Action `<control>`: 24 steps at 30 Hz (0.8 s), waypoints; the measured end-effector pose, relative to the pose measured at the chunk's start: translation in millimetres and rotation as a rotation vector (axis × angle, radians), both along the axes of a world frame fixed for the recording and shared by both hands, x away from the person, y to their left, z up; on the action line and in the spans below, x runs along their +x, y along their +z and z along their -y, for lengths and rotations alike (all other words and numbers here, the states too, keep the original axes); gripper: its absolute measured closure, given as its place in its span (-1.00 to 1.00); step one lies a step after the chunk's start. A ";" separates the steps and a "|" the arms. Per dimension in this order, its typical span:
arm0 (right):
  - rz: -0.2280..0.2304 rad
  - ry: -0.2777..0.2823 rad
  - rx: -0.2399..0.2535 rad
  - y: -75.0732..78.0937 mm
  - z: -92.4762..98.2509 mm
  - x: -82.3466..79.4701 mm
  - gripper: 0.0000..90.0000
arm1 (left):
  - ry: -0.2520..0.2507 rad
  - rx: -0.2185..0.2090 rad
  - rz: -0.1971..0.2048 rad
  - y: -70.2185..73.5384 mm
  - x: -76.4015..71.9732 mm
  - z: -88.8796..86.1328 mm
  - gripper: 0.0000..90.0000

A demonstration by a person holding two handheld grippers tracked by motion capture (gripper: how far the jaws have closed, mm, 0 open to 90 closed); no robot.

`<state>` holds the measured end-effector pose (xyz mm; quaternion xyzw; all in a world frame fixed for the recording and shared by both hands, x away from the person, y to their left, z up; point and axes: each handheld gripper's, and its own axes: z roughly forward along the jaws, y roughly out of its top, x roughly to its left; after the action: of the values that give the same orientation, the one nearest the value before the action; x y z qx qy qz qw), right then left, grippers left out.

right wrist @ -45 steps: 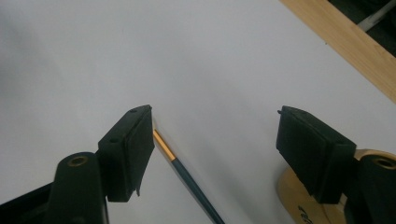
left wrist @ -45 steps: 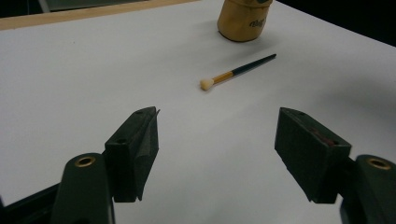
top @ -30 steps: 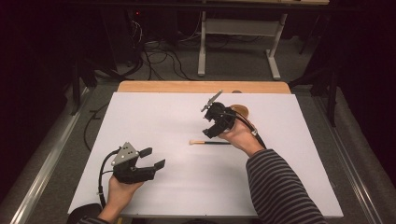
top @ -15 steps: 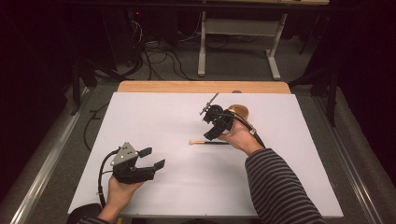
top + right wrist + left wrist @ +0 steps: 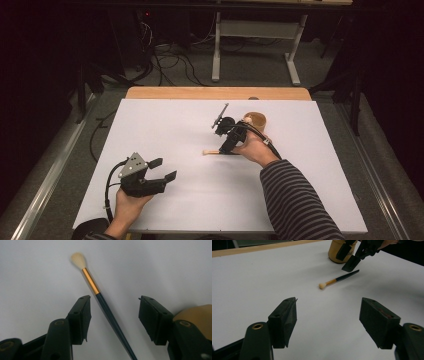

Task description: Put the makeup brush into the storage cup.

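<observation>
Centrally on the white table (image 5: pixel 165 125), somewhat toward its far right corner, a paintbrush (image 5: pixel 105 303) is laid flat, its pale bristle tip (image 5: pixel 78 259) pointed toward the left edge. Its dark handle is straddled by the right gripper (image 5: pixel 113 315), whose jaws are spread wide to either side without contact. A tan jar (image 5: pixel 256 120) is stood just beyond that gripper, near the far edge. The left gripper (image 5: pixel 163 169) is held near the near left corner, jaws wide and unloaded, well apart from the paintbrush.
</observation>
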<state>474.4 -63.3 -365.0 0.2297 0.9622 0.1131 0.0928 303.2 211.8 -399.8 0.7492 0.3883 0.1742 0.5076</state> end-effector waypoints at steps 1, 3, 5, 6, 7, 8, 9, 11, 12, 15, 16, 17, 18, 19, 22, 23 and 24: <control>-0.004 0.000 -0.011 -1.1 -0.6 0.3 0.02 | 0.000 0.001 -0.001 0.1 0.0 -0.1 -0.32; -0.013 -0.001 -0.015 -3.5 -1.2 1.3 0.03 | 0.000 0.000 0.001 0.1 0.0 0.0 -0.32; -0.022 -0.005 -0.023 -5.6 -1.8 2.1 0.05 | 0.000 0.000 0.001 0.1 -0.1 0.0 -0.32; -0.028 -0.010 -0.025 -6.8 -2.1 2.4 0.06 | 0.001 0.000 0.001 0.1 -0.2 0.0 -0.32; -0.030 -0.004 -0.031 -8.0 -2.1 3.3 0.07 | 0.001 0.000 0.001 0.1 -0.1 0.0 -0.32; -0.034 -0.003 -0.033 -9.0 -2.1 3.7 0.07 | 0.001 0.000 0.001 0.1 -0.2 0.0 -0.32; -0.038 -0.005 -0.038 -9.9 -2.1 4.0 0.08 | 0.001 0.000 0.001 0.0 -0.2 0.0 -0.32; -0.043 -0.004 -0.039 -11.8 -2.1 4.6 0.09 | 0.001 0.001 0.001 0.0 0.0 -0.1 -0.31; -0.051 -0.001 -0.047 -12.0 -2.1 5.2 0.09 | 0.002 0.001 0.001 0.0 0.0 0.0 -0.31; -0.056 -0.002 -0.053 -13.8 -2.4 5.9 0.09 | 0.002 0.002 0.003 0.1 -0.1 0.0 -0.31; -0.054 -0.006 -0.050 -15.0 -2.7 5.9 0.09 | 0.002 0.002 0.003 0.1 -0.1 0.0 -0.31; -0.056 0.000 -0.051 -15.9 -2.8 6.4 0.10 | 0.002 0.003 0.003 0.1 -0.1 0.1 -0.31; -0.065 -0.009 -0.053 -16.3 -3.3 6.1 0.10 | 0.001 0.002 0.003 0.1 -0.3 0.1 -0.31; -0.070 0.000 -0.054 -16.8 -3.6 6.8 0.10 | 0.002 0.002 0.004 0.2 -0.5 0.0 -0.31; -0.076 -0.006 -0.052 -19.3 -4.3 7.0 0.13 | 0.002 0.001 0.004 0.1 -0.3 -0.1 -0.31; -0.076 -0.004 -0.046 -20.5 -4.2 7.4 0.14 | 0.002 0.001 0.003 0.1 -0.1 -0.1 -0.31; -0.085 -0.006 -0.057 -20.0 -4.4 7.8 0.14 | 0.001 0.000 0.003 0.0 -0.1 0.0 -0.31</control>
<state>482.2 -58.9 -385.0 0.2343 0.9675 0.0753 0.0585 303.1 211.8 -399.7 0.7488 0.3878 0.1757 0.5080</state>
